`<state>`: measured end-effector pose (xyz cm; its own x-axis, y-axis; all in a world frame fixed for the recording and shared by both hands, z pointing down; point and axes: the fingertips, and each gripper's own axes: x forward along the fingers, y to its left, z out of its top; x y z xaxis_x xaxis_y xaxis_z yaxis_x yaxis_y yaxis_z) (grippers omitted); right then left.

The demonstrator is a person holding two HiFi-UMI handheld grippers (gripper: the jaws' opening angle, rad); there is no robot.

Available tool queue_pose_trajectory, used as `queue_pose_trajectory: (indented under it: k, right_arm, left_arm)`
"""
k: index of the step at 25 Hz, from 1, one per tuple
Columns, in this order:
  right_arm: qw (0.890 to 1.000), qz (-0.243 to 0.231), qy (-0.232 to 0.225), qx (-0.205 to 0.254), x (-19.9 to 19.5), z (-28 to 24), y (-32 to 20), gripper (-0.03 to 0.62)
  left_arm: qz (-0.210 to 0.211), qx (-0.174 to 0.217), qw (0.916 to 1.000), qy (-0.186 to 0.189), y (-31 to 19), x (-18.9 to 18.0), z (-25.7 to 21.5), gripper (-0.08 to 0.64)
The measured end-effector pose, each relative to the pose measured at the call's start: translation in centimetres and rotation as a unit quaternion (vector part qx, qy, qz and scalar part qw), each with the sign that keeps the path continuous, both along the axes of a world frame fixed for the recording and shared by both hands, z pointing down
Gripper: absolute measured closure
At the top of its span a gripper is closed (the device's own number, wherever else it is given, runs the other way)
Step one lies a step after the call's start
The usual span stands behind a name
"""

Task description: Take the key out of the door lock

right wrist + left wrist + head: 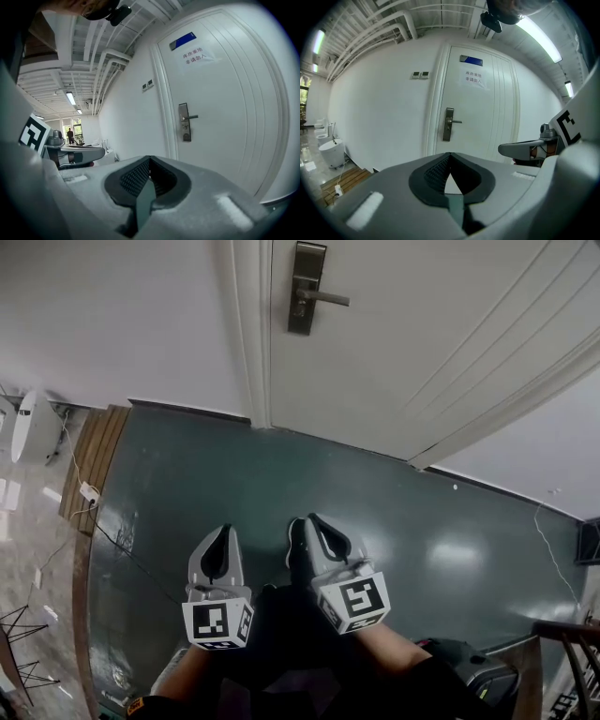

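Note:
A white door (pixel 422 343) stands shut ahead of me, with a dark metal lock plate and lever handle (pixel 307 287) near its left edge. The same lock plate (pixel 448 124) shows in the left gripper view, and as a lock plate (pixel 185 123) in the right gripper view. The key is too small to make out in any view. My left gripper (pixel 222 532) and right gripper (pixel 314 521) hang side by side low over the floor, well short of the door. Both are shut with nothing between the jaws, as the left gripper (pixel 450 154) and right gripper (pixel 150 158) views confirm.
Dark green floor (pixel 281 493) runs from me to the door. A wooden strip (pixel 94 456), a cable with a power strip (pixel 89 491) and white fixtures (pixel 33 427) lie at the left. A dark case (pixel 473 676) and a wooden frame (pixel 572 652) sit at the lower right.

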<state>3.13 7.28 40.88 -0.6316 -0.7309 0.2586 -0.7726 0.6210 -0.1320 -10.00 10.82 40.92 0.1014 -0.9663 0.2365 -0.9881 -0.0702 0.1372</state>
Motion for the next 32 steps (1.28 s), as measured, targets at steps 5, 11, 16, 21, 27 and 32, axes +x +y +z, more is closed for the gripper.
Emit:
queue_pose_trajectory:
  k: [5, 11, 16, 21, 27, 32]
  right_arm:
    - [1.0, -0.01, -0.009, -0.004, 0.8, -0.3, -7.1, 0.601]
    - [1.0, -0.026, -0.017, -0.005, 2.0, -0.2, -13.5, 0.601]
    - [0.999, -0.026, -0.033, -0.001, 2.4, -0.6, -17.7, 0.601]
    - [0.999, -0.022, -0.038, -0.006, 2.0, -0.6, -19.5, 0.601]
    - [1.0, -0.006, -0.021, -0.007, 0.6, -0.4, -21.5, 0.601]
    - [1.0, 0.025, -0.011, -0.004, -0.9, -0.7, -25.8, 0.601]
  left_arm:
    - [-0.006, -0.004, 1.0, -0.003, -7.0, 1.1, -0.7, 0.541]
    - [-0.013, -0.012, 0.9997, -0.016, -13.5, 2.7, -1.5, 0.541]
    - [-0.018, -0.015, 0.9994, -0.024, -17.2, 3.0, -1.9, 0.541]
    - [-0.008, -0.016, 0.9995, -0.026, -19.2, 3.0, -2.0, 0.541]
    - [0.019, -0.008, 0.9996, -0.018, -22.6, 1.8, -1.7, 0.541]
    - [0.047, -0.007, 0.9988, -0.008, -27.4, 0.1, -1.5, 0.541]
